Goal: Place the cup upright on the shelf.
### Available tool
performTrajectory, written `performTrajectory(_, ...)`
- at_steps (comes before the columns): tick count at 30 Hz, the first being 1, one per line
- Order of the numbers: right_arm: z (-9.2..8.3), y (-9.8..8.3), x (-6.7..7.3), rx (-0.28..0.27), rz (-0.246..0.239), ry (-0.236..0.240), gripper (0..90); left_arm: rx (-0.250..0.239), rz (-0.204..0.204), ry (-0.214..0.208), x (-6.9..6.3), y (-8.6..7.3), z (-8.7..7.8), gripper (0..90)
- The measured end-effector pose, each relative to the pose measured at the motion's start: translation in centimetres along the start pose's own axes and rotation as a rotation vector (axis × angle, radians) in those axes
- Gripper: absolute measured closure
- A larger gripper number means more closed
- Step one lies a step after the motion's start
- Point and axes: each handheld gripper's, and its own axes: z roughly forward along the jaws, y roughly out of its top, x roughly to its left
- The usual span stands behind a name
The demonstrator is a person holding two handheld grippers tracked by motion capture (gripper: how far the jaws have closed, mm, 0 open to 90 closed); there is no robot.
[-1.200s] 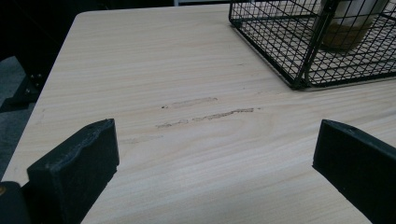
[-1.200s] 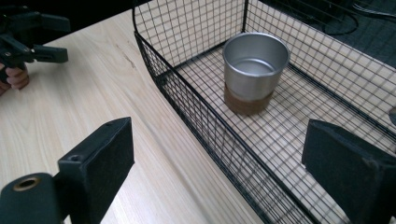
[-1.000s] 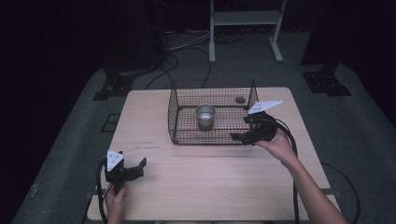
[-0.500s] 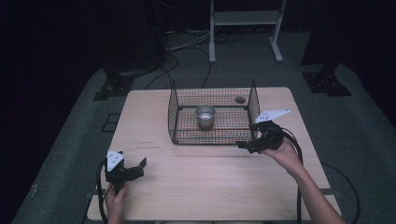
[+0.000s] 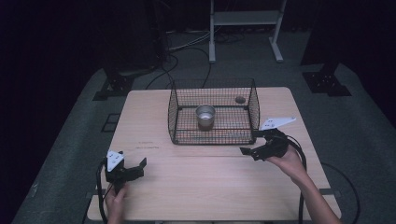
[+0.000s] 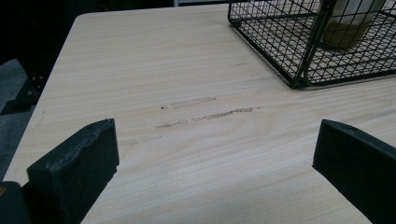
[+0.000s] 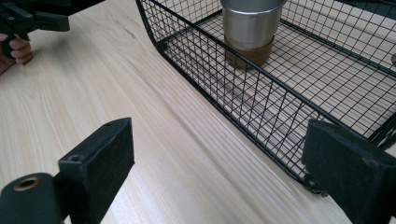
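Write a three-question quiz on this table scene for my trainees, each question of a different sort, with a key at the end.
1. True or false: the metal cup stands inside the wire basket.
2. Which gripper is nearer the basket? A) left gripper B) right gripper
3. Fill in: both grippers' jaws stand ____ and hold nothing.

Key
1. True: it stands upright on the basket floor, as the right gripper view also shows.
2. B: it is by the basket's near right corner, while the left gripper is at the table's near left part.
3. open
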Motion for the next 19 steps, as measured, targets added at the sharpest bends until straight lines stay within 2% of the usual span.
performTrajectory(12,-0.3,-2.3,0.4,0.013,0.02,0.001,8.7,0.003,0.003,0.001,-0.1,0.0,0.0,0.0)
performTrajectory(19,-0.6,-3.5,1.2,-0.008,0.023,0.006,8.7,0.0,0.002,0.001,0.0,0.0,0.0,0.0)
